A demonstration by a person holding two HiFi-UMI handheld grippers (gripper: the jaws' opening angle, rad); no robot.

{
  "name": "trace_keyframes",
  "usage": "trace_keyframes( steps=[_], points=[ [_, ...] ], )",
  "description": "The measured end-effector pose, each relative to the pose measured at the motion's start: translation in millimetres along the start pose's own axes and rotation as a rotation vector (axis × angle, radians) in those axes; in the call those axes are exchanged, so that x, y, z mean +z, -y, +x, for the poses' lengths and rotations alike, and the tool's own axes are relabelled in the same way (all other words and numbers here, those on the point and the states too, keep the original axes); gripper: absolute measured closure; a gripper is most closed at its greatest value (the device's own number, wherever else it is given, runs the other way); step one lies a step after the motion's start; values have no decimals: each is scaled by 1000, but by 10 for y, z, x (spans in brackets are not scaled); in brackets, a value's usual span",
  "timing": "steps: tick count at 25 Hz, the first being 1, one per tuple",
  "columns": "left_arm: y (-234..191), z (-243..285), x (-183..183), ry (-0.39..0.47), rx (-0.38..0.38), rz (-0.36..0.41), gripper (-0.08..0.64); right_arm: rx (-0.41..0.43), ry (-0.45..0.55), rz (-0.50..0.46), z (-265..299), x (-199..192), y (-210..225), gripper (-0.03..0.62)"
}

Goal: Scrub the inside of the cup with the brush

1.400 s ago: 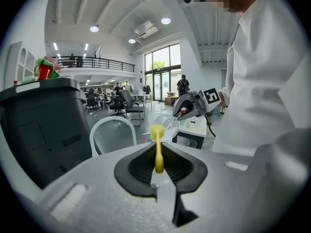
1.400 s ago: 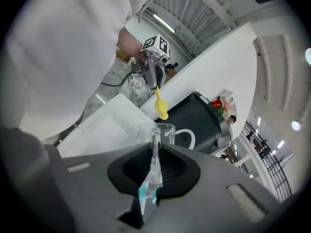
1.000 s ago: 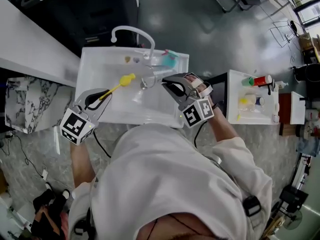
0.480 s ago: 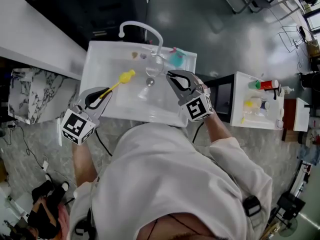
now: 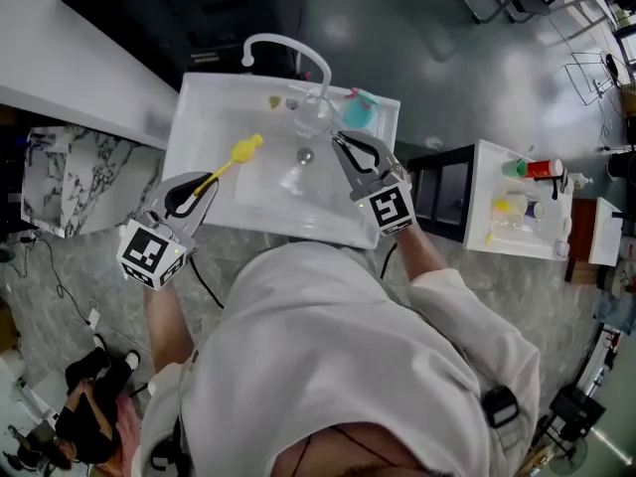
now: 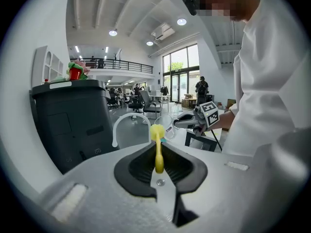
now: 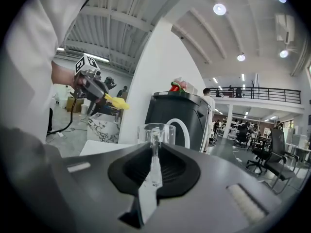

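Head view is showing a person in a white top standing at a white sink (image 5: 204,117). The left gripper (image 5: 196,193) is clamping its jaws on the thin handle of a yellow brush (image 5: 242,150), with the brush head hanging over the sink's left half, well apart from the cup. The right gripper (image 5: 341,142) is pinching a clear glass cup (image 5: 314,115) by its handle, jaws nearly together, holding it near the sink's far edge beside the white faucet (image 5: 288,53). A teal object (image 5: 362,113) is sitting at the far right corner.
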State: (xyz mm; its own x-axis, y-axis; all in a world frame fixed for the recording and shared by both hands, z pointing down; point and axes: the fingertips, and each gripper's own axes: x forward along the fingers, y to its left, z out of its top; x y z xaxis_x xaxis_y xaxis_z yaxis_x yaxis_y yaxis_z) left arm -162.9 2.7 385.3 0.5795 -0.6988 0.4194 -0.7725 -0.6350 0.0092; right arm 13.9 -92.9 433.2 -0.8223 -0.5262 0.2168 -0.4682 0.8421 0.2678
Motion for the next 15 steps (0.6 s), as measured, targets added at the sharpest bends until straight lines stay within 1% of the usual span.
trace_keyframes(
  steps=[7, 15],
  points=[
    [15, -3, -23, 1, 18, -18, 520, 1, -14, 44, 117, -296, -64, 568],
    [26, 51, -44, -22, 36, -40, 520, 32, -69, 90, 325, -817, -182, 568]
  ],
)
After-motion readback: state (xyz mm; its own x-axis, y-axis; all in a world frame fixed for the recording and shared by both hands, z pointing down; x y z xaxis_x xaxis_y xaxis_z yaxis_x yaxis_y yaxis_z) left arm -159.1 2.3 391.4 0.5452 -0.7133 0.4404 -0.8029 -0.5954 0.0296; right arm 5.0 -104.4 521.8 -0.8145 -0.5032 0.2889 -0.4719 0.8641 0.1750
